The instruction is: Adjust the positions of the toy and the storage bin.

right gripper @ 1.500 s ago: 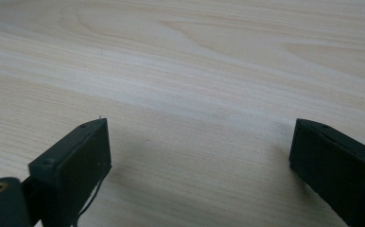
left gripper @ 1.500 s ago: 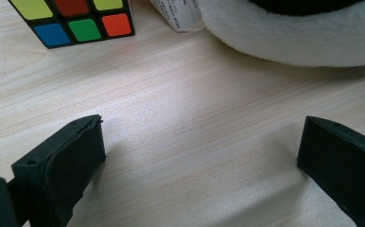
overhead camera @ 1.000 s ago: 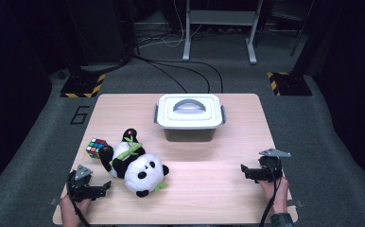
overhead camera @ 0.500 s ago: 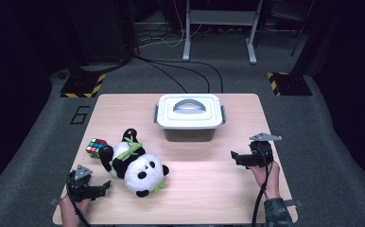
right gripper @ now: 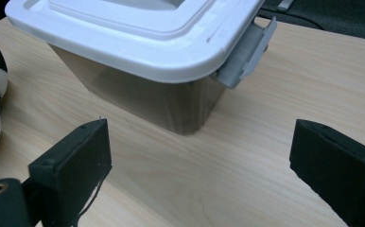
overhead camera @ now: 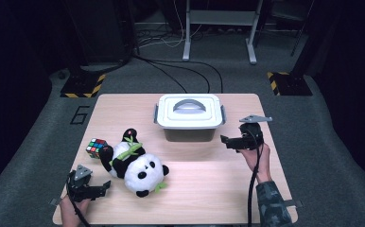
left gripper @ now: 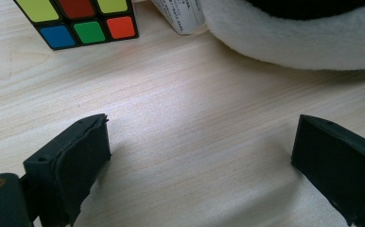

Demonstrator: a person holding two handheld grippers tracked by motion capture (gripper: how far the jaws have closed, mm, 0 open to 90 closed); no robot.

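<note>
A lidded plastic box point(overhead camera: 190, 117) with a white lid and grey side latches stands at the table's far middle. My right gripper point(overhead camera: 225, 141) is open just right of its near right corner, jaws pointing left at the box point(right gripper: 152, 56). A latch point(right gripper: 244, 52) hangs at that corner. A panda plush point(overhead camera: 135, 163) lies at the near left, with a Rubik's cube point(overhead camera: 96, 147) beside it. My left gripper point(overhead camera: 102, 188) rests open at the near left corner, empty, with the cube point(left gripper: 79, 21) and the panda's white fur point(left gripper: 294, 35) ahead of it.
The wooden table point(overhead camera: 209, 189) has bare room in its near middle and right. Beyond the far edge lie floor cables point(overhead camera: 180, 71), striped floor plates point(overhead camera: 284, 82) and a metal stand point(overhead camera: 218, 28).
My right gripper has moved away from the near right edge, forward and left toward the box's right corner. The left gripper, panda and cube have stayed put.
</note>
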